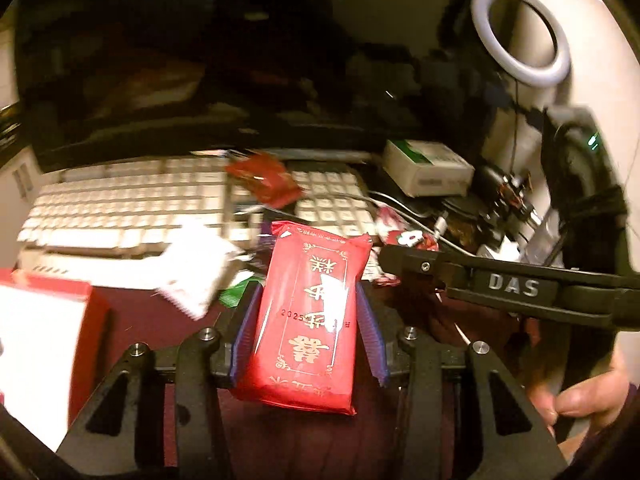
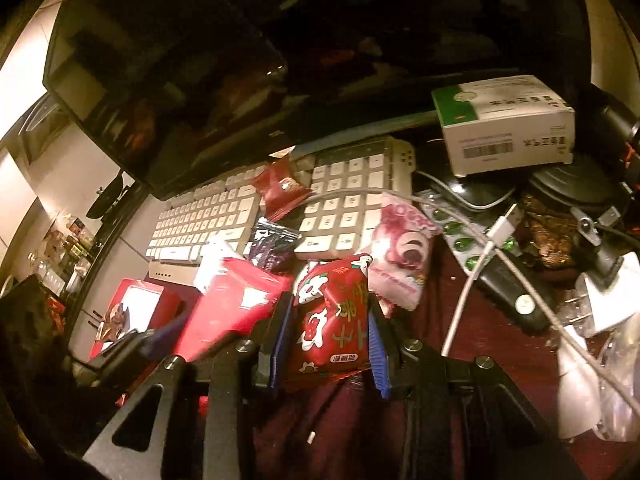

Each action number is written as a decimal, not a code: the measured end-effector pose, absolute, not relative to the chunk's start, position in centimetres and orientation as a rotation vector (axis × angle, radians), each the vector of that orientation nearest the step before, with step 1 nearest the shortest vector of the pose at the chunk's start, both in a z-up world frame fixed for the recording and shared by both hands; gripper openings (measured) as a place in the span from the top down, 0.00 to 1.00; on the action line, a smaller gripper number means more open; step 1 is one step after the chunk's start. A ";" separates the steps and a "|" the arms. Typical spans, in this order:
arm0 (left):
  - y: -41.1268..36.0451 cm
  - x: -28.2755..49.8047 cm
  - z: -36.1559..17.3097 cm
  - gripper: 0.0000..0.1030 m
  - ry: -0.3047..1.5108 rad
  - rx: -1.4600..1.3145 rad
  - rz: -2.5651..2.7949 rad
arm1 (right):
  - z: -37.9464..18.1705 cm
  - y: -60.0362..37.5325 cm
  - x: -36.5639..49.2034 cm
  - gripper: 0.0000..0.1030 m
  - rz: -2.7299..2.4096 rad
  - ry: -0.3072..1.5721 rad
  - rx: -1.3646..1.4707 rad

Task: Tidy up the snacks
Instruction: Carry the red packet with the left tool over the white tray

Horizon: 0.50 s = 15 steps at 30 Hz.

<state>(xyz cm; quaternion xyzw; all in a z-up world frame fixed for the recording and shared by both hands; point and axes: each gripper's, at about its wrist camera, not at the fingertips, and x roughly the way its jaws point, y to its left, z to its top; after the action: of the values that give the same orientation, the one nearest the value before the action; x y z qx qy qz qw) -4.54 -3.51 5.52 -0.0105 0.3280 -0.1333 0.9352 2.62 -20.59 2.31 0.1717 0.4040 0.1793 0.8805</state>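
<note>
Your left tongs (image 1: pixel 306 330) grip a long red snack pack (image 1: pixel 308 316) with gold characters; both blue pads press on its sides and it lies lengthwise between them, its far end reaching toward the white keyboard (image 1: pixel 120 208). It hangs above the dark red table (image 1: pixel 132 312), apart from the surface as far as the left wrist view shows.

Your right tongs (image 2: pixel 330 334) are closed on a smaller red snack bag (image 2: pixel 332 320) printed with white cartoon figures and gold characters; the pads press its two edges and the bag bulges between them. In the left wrist view the black arm of your right tongs crosses from the right edge, with your hand (image 1: pixel 588 396) just below it.

The other snacks sit in a loose pile at the near edge of the keyboard: a small dark red packet (image 2: pixel 280 190) lies on the keys, a dark purple packet (image 2: pixel 272 246) lies just in front of it, and a pink bear packet (image 2: pixel 404 248) rests against the number pad, touching the bag you hold on the right. A red box with a white window (image 2: pixel 132 312) stands at the left of the table. A white and green carton (image 2: pixel 508 124) sits behind the keyboard on the right, and a white cable (image 2: pixel 476 264) runs across a blister strip of green capsules (image 2: pixel 460 236).
</note>
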 end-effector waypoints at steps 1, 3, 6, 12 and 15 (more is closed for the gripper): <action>-3.2 -4.9 5.6 0.56 0.670 -0.027 -0.261 | 2.2 -20.4 2.6 0.66 0.377 0.842 0.360; -2.4 -6.4 6.0 0.56 0.674 -0.038 -0.254 | 2.1 -19.9 2.7 0.66 0.386 0.845 0.353; -1.3 -9.0 6.7 0.56 0.680 -0.003 -0.259 | 1.6 -18.9 2.7 0.66 0.394 0.860 0.328; 2.1 -13.9 8.6 0.56 0.645 0.019 -0.233 | 1.3 -17.2 2.3 0.67 0.392 0.851 0.250; 4.1 -15.3 9.1 0.56 0.633 0.016 -0.203 | 1.7 -17.1 2.0 0.67 0.377 0.814 0.225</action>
<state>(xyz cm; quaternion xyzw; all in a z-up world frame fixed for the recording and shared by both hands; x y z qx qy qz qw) -15.34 4.13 9.10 0.0080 0.3108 -0.0996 0.9452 2.01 -17.05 1.66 0.1087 0.3926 0.1820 0.8950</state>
